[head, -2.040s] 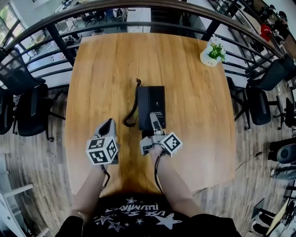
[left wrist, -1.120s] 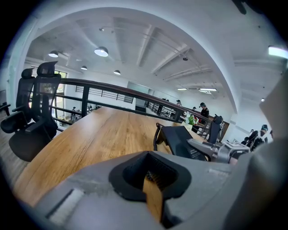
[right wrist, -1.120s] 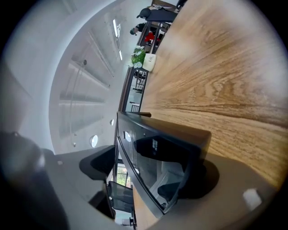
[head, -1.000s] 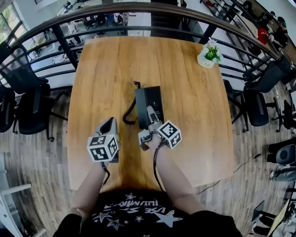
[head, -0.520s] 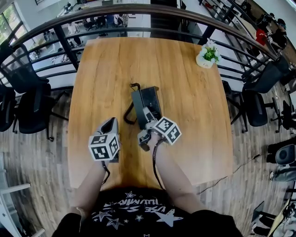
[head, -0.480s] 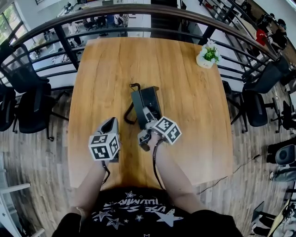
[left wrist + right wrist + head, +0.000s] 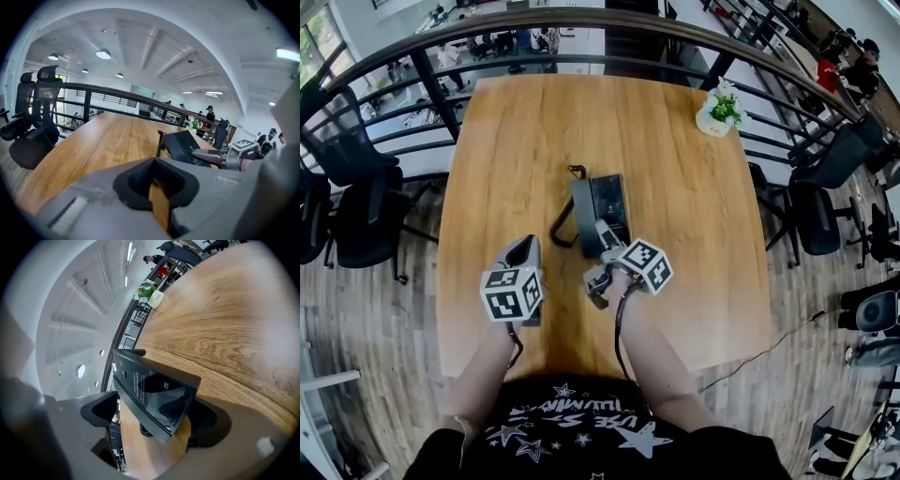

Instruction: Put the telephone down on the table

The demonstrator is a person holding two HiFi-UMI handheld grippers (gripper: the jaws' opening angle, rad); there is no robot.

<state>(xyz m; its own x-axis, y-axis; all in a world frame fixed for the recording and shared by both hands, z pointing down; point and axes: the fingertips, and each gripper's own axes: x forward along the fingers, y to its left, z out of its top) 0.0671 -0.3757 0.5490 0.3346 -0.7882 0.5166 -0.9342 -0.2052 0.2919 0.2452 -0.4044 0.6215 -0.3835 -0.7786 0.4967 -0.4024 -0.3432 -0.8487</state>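
The black telephone (image 7: 600,204) lies on the wooden table (image 7: 703,234), its coiled cord (image 7: 562,225) trailing off its left side. My right gripper (image 7: 606,236) is at the phone's near end. Its jaws are opening: the phone's near corner (image 7: 154,394) sits between them, and bare wood shows between the phone and the left-hand pad. My left gripper (image 7: 523,253) hovers over bare table to the left of the phone, jaws together and holding nothing. From the left gripper view the telephone (image 7: 182,144) lies ahead to the right, with the right gripper (image 7: 211,154) at its near end.
A small potted plant (image 7: 717,111) stands at the table's far right corner. A dark railing (image 7: 581,19) curves round the far side. Office chairs stand on the left (image 7: 347,206) and on the right (image 7: 830,183).
The telephone was skewed to the left half a second ago and now lies straight. My right gripper has drawn slightly nearer and to the right. The left gripper has kept still.
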